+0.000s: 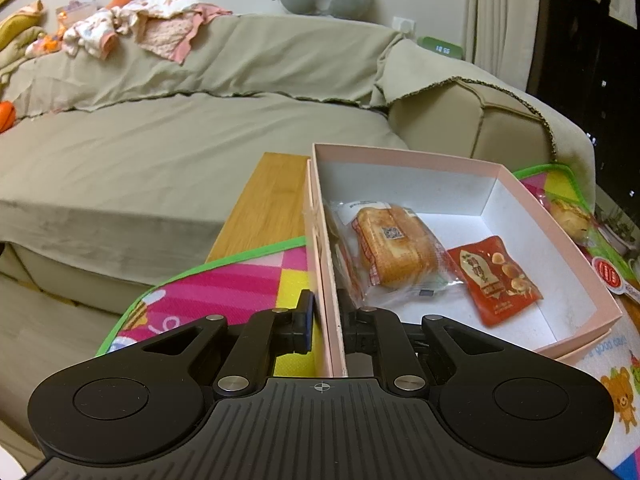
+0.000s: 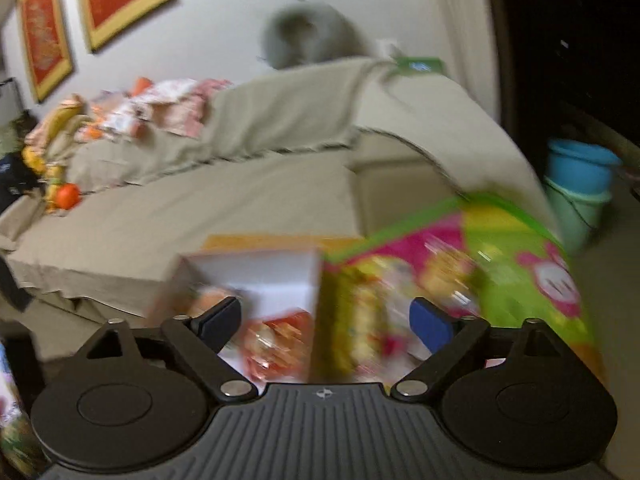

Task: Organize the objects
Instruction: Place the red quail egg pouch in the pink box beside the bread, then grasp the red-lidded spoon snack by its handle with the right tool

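Note:
An open pink box (image 1: 400,160) with a white inside stands on a colourful play mat (image 1: 224,280). In it lie a wrapped bread loaf (image 1: 396,248) and a red snack packet (image 1: 496,276). My left gripper (image 1: 329,316) is shut on the box's near left wall, one finger outside and one inside. The right wrist view is blurred. There my right gripper (image 2: 326,320) stands open above the box (image 2: 256,268) and its right wall, over the red packet (image 2: 280,336). Its pads touch nothing.
The mat covers a wooden table (image 1: 276,196) in front of a beige sofa (image 1: 160,152) with clothes piled on its back. Another wrapped snack (image 1: 568,216) lies on the mat right of the box. Blue and green buckets (image 2: 580,176) stand on the floor at the right.

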`<state>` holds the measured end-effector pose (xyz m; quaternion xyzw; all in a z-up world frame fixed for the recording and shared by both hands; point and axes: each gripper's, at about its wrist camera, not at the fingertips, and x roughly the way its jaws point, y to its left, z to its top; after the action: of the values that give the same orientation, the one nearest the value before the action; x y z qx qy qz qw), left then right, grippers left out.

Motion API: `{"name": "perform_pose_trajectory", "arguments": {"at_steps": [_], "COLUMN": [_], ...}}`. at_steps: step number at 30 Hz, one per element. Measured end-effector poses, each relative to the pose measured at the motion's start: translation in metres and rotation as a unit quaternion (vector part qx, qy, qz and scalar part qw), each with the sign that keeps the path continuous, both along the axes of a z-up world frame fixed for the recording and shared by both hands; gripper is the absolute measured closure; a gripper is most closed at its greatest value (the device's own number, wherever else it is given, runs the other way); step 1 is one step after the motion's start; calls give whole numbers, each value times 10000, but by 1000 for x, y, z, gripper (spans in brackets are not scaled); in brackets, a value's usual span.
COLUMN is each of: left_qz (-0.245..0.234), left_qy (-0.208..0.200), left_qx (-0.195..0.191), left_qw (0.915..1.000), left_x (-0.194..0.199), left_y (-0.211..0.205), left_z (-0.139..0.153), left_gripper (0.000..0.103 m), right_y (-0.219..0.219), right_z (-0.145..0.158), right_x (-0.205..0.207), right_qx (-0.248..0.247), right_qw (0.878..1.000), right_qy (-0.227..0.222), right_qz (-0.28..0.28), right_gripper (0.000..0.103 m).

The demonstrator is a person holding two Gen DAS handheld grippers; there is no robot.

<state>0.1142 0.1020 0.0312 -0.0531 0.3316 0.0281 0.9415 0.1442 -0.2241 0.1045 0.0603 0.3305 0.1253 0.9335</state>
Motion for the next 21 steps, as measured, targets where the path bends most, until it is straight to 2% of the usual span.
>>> {"name": "perform_pose_trajectory", "arguments": {"at_steps": [4,9,14,19,21], "left_qz": [14,26,20,22,19], "left_qy": [6,15,20,21,19], "left_qx": [32,65,90,89,90], "left_qw": [10000,10000,10000,10000,10000], "left_x": [0,0,-1,-1,-1], "left_y": [-1,-2,-3,-3,-3], "left_z": [0,0,0,0,0], "left_gripper": [90,91,91,91,91], "right_y": [-30,-57,-53,-48,-57], "right_z": [-30,-59,-72,-78,-82], "right_x": [2,16,39,54,63], "right_qx": [-240,-294,-384,-728,-686], "right_qw": [9982,9938,9929,9938,9944], "right_qy": [384,719,747,449,450], "right_qz": [-402,-790,-843,-709,-665], "right_gripper": [9,9,9,9,9]}}
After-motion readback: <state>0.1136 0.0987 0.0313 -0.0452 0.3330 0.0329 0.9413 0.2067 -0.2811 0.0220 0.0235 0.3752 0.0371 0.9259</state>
